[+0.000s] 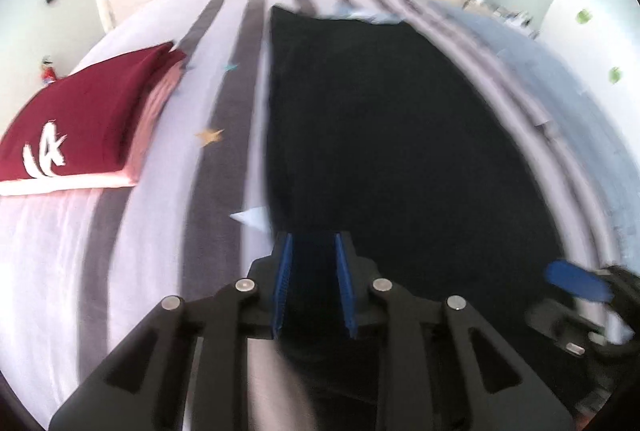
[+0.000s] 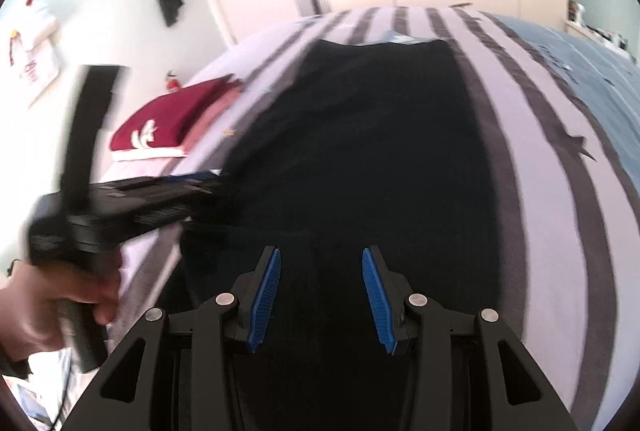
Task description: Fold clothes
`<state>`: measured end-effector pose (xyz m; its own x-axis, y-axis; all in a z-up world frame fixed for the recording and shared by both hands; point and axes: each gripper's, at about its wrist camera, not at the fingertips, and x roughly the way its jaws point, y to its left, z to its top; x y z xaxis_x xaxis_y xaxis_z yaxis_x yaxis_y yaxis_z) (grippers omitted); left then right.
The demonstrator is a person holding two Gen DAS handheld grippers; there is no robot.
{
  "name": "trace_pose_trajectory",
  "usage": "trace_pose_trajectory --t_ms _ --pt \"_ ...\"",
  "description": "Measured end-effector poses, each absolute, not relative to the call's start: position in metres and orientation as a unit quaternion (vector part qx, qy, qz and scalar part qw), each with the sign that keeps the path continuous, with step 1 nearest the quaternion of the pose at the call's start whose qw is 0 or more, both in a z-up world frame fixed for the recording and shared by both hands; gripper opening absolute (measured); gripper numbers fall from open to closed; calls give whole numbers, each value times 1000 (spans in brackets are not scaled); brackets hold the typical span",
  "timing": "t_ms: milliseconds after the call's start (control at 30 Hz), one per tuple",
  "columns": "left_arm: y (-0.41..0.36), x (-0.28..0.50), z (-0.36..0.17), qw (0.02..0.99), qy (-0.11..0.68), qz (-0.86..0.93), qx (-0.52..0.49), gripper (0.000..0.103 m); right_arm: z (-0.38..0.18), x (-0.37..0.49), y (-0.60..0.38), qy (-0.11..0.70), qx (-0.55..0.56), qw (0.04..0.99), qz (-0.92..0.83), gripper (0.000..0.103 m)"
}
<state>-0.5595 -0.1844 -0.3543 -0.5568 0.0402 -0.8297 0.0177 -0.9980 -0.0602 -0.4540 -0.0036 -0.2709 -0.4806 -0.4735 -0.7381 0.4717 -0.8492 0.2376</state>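
A black garment [image 1: 384,135] lies spread flat along the striped bed, also filling the middle of the right wrist view [image 2: 372,135]. My left gripper [image 1: 314,237] is at its near left corner, blue pads drawn close with dark cloth between them. From the right wrist view, the left gripper [image 2: 212,179] bites the garment's left edge, held by a person's hand [image 2: 44,311]. My right gripper [image 2: 320,251] hovers open over the near end of the garment, nothing between its pads. One of its blue fingers [image 1: 576,283] shows at the lower right of the left wrist view.
A folded dark red garment with a white logo [image 1: 80,123] tops a small pink and white stack at the bed's left side [image 2: 160,131]. The bed cover [image 1: 168,231] has grey and white stripes, blue toward the right. Doors and wardrobes stand behind the bed.
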Motion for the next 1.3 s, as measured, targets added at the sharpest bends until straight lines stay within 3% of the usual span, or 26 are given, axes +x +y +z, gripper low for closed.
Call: trace_pose_trajectory --t_ms 167,300,467,700,900,1200,1300 --pt "-207 -553 -361 -7 -95 875 -475 26 -301 -455 -19 27 457 262 -850 39" --pt "-216 -553 -351 -8 -129 877 -462 28 -310 -452 -6 3 459 259 -850 39" --pt "-205 -546 -326 -1 -85 900 -428 28 -309 -444 5 3 459 254 -851 39" --pt "-200 -535 -360 3 -44 886 -461 29 -306 -431 16 -2 461 234 -856 39" --pt "-205 -515 -326 -10 -77 903 -422 32 -293 -408 34 -1 454 211 -866 39" --pt "-173 -470 -357 16 -11 887 -461 32 -295 -371 65 -12 464 168 -870 39" --pt "-178 -453 -366 10 -21 888 -460 32 -298 -366 66 -4 465 166 -870 39"
